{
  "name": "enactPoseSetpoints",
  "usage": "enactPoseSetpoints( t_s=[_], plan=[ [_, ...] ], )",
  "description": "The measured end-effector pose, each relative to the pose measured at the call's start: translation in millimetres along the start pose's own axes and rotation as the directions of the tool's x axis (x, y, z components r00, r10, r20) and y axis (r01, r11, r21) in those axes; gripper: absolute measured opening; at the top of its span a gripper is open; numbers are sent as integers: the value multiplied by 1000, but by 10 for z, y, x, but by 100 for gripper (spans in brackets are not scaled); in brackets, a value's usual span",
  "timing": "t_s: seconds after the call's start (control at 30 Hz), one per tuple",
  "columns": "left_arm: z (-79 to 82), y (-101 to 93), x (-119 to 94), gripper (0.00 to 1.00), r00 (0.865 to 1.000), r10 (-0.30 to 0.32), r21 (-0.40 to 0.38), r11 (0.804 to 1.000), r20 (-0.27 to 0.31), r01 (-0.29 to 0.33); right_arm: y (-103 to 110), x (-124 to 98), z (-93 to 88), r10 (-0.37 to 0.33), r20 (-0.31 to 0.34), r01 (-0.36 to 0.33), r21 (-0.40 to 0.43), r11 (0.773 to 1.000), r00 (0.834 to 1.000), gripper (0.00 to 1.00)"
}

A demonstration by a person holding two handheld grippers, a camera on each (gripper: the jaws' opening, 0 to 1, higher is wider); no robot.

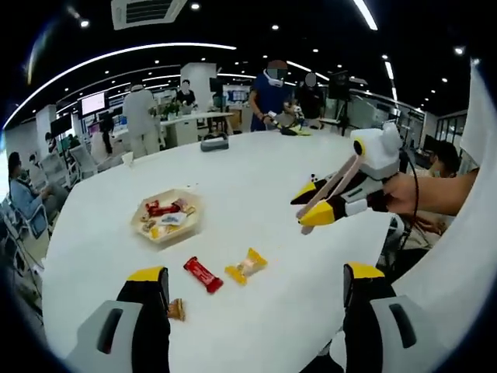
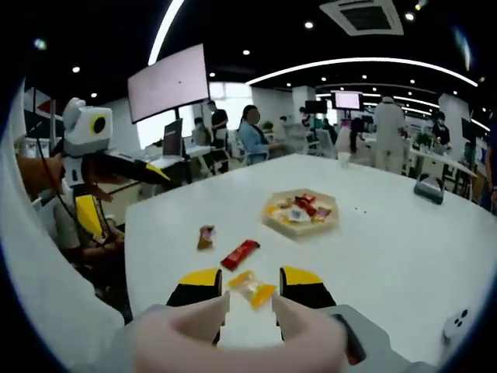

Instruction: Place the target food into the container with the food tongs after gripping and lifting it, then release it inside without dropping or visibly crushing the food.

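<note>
A yellow-wrapped snack (image 2: 252, 289) is framed between the yellow-tipped fingers (image 2: 200, 281) of the right gripper (image 2: 250, 286) in the right gripper view, with food tongs (image 2: 233, 342) seen pale and blurred at the bottom of that view, clamped in the gripper so that their arms reach toward the snack. Whether the snack is already pinched or merely straddled cannot be told; it appears to rest on the white desk (image 2: 388, 256), near the edge closest to the person.

In the left gripper view the same yellow snack (image 1: 246, 266) is shown lying beside a red-wrapped bar (image 1: 203, 274), with a small brown-wrapped piece (image 1: 176, 309) just beside the left gripper's left finger. The left gripper (image 1: 256, 284) is held released, its fingers (image 1: 147, 280) spread wide and empty above the desk's near edge, apparently parked out of the way. The right gripper (image 1: 330, 203) is seen from the side there, carried by a hand (image 1: 404, 194), the tongs (image 1: 330, 186) angled downward from it.

The container (image 1: 166, 215), a shallow wooden tray already holding several wrapped sweets, is set further toward the desk's middle, well apart from the loose snacks, so a lift and a short carry are judged necessary. The grip is likely being lined up gently so that the wrapper is not crushed. People are seen at other desks behind.
</note>
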State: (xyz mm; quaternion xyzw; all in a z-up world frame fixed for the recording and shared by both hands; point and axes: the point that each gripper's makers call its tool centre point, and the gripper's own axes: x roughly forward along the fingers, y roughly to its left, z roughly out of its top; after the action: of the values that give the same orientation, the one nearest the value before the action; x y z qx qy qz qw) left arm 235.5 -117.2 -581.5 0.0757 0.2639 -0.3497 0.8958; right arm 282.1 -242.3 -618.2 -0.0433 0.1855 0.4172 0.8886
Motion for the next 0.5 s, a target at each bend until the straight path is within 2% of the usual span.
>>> enactPoseSetpoints(
  t_s=[0.07, 0.23, 0.5],
  plan=[
    [-5, -7, -29, 93, 1000, 13, -1, 1000, -1, -13, -18, -17, -16, 2, 8, -2, 28, 1000, 1000, 29],
    [-44, -21, -134, 93, 999, 48, 1, 999, -14, -48, -8, -21, -103, 10, 3, -10, 32, 999, 1000, 29],
    [-122, -1, -266, 93, 996, 93, -50, 994, -15, -94, 74, -17, -137, 27, 11, -27, 48, 998, 1000, 29]
  ],
)
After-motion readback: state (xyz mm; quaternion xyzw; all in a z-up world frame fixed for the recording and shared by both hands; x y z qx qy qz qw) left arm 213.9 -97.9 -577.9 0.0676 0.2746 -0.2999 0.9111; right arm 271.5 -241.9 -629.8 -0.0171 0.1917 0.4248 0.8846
